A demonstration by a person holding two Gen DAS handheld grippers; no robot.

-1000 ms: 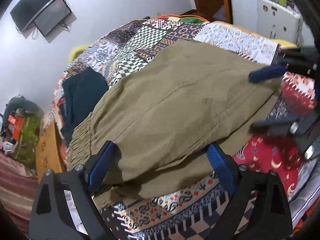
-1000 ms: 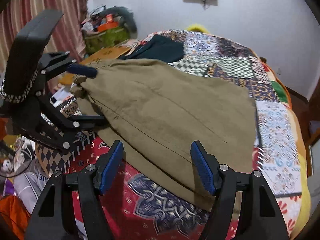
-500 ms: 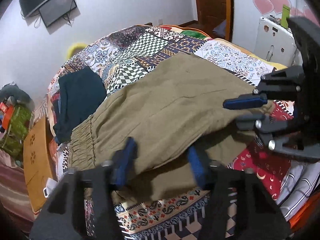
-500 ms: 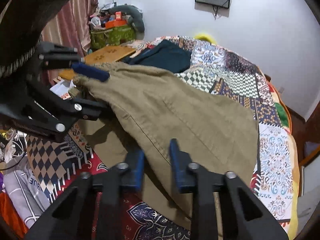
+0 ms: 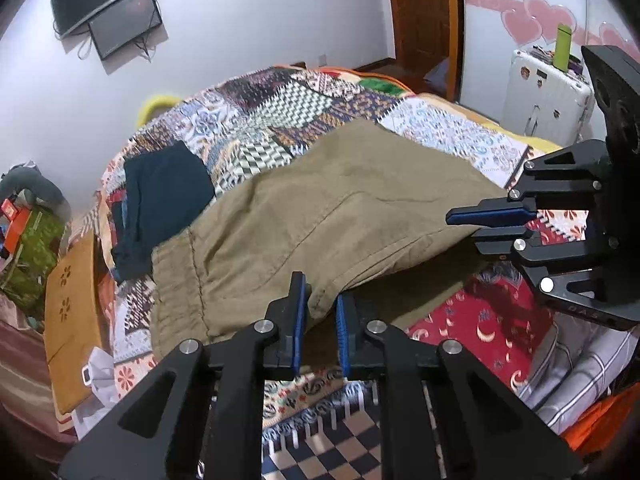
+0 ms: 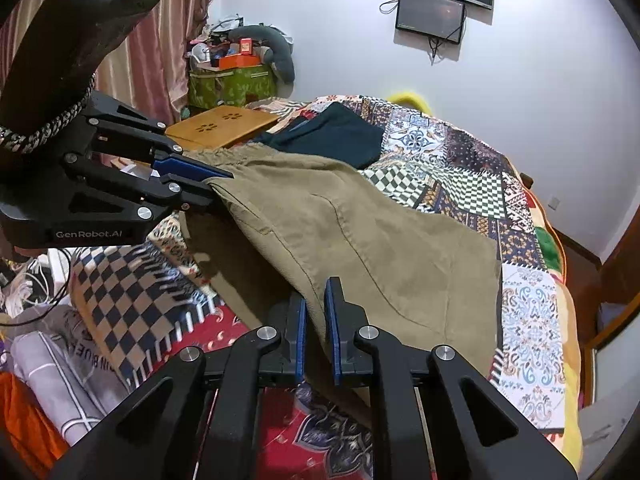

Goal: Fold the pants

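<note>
Both tongs are clamped on the same garment. At the bottom centre of the left wrist view, the left gripper (image 5: 320, 320) has its 2 blue-padded fingers pinched onto an edge of the khaki pants (image 5: 320, 208), just beside the gathered waistband at the frame's lower left. At the bottom centre of the right wrist view, the right gripper (image 6: 315, 320) pinches the near edge of the same pants (image 6: 360, 240) farther along the leg.

Each tool also shows in the other's camera: the right gripper (image 5: 476, 224) enters from the right edge of the left view, biting the cloth's end, and the left gripper (image 6: 208, 184) comes in from the left edge of the right view, closed on the waistband corner.

Between the 2 grips the near edge of the pants is lifted off the patchwork bedspread (image 5: 288, 112), with a shadowed second layer of khaki beneath it; the far side of the garment rests on the spread.

A folded dark garment (image 5: 164, 200) lies on the bed beyond the waistband, in the left-middle of the left view. A wooden tray (image 6: 224, 124) sits at the bed's edge, upper left-centre in the right view.
</note>
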